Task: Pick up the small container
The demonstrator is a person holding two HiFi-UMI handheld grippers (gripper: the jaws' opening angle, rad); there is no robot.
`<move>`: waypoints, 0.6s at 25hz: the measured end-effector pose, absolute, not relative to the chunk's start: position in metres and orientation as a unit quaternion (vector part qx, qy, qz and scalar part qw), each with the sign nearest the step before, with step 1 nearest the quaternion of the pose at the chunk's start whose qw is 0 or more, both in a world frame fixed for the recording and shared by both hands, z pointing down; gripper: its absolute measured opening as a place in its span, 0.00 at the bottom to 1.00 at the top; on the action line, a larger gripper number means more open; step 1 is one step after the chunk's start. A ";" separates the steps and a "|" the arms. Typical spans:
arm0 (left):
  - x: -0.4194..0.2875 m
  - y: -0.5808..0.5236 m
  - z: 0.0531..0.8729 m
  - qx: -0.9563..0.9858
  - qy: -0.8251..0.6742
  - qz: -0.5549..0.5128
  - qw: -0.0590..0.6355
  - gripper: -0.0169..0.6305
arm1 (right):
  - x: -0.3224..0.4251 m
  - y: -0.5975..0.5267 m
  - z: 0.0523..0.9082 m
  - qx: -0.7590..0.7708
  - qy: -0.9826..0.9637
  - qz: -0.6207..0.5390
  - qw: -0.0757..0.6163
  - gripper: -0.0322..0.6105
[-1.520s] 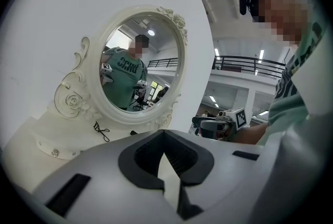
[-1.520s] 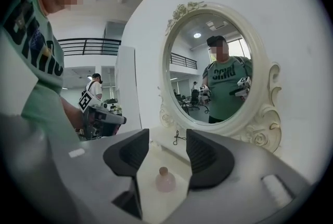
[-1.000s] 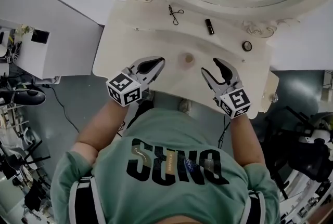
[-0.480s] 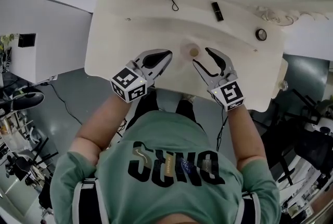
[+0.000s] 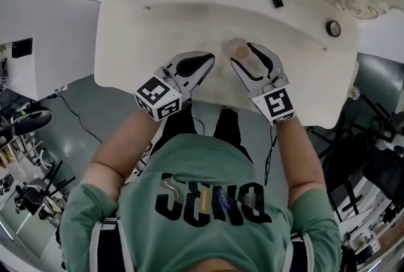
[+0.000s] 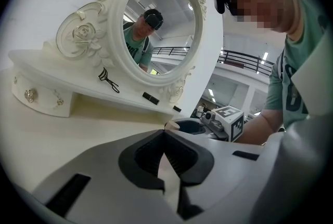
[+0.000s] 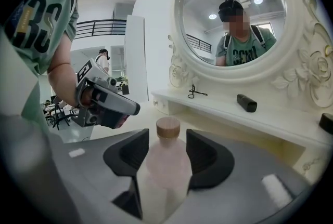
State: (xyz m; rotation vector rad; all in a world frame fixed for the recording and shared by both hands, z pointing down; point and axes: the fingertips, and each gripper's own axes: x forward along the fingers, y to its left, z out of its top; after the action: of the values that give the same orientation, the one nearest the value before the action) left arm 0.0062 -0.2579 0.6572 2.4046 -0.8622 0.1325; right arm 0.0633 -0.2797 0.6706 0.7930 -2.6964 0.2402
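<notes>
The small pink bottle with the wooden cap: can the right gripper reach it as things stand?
Probably yes. The small pink bottle with the wooden cap stands between the open jaws of the right gripper, with nothing between it and either jaw.

Bare tabletop (image 5: 158, 28) lies open left of the small container (image 5: 237, 47) (left tongs (image 5: 210, 61) crowd nearer).

Right claw (image 5: 242, 55) moved forward, open jaws now around small container (image 7: 167, 159)
</notes>
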 end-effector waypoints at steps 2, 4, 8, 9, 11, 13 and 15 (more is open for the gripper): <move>0.006 -0.257 0.659 0.901 -0.322 0.049 0.288 0.03 | 0.060 -0.283 0.673 0.283 -0.942 0.084 0.157 0.39; 0.005 -0.258 0.660 0.901 -0.321 0.048 0.286 0.03 | 0.059 -0.288 0.673 0.290 -0.941 0.085 0.152 0.39; 0.001 -0.260 0.661 0.900 -0.325 0.043 0.286 0.03 | 0.052 -0.289 0.673 0.281 -0.945 0.079 0.144 0.30; 0.000 -0.260 0.660 0.899 -0.327 0.042 0.287 0.03 | 0.052 -0.288 0.673 0.279 -0.946 0.079 0.146 0.28; -0.002 -0.262 0.659 0.899 -0.330 0.042 0.286 0.03 | 0.053 -0.288 0.673 0.277 -0.945 0.081 0.153 0.28; -0.002 -0.267 0.654 0.901 -0.329 0.040 0.279 0.03 | 0.058 -0.288 0.675 0.279 -0.943 0.082 0.161 0.27; -0.003 -0.266 0.647 0.904 -0.327 0.039 0.274 0.03 | 0.060 -0.286 0.675 0.282 -0.941 0.084 0.166 0.27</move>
State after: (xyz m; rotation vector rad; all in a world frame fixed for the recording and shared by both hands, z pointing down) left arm -0.0034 -0.2662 0.6468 2.4302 -0.8809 0.1036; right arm 0.0601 -0.2858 0.6747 0.8017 -2.6798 0.2393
